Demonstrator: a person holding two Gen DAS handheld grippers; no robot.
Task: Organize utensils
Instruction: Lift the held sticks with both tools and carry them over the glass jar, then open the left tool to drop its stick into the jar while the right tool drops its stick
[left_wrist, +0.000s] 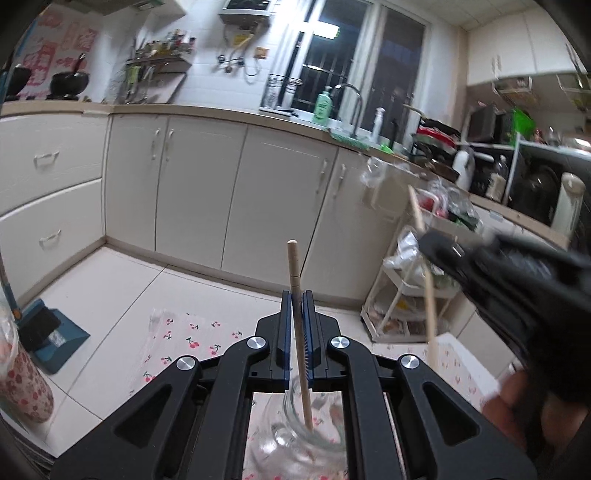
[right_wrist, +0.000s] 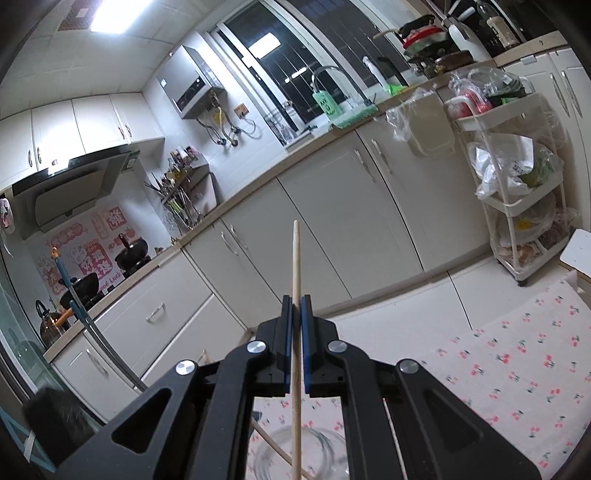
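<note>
Over the cherry-print surface, the left claw is clamped on a wooden chopstick, its lower end already inside the glass jar directly below. The right claw pinches a second chopstick upright above the same jar. Both sticks look light, stiff and smooth, so a mid-shaft pinch probably suits them, though they could pivot between the pads. That jar looks fragile and may tip if knocked.

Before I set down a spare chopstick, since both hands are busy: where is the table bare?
Cherry-print tablecloth lies bare right of the glass jar. Around the jar it is crowded: both held chopsticks meet there.
</note>
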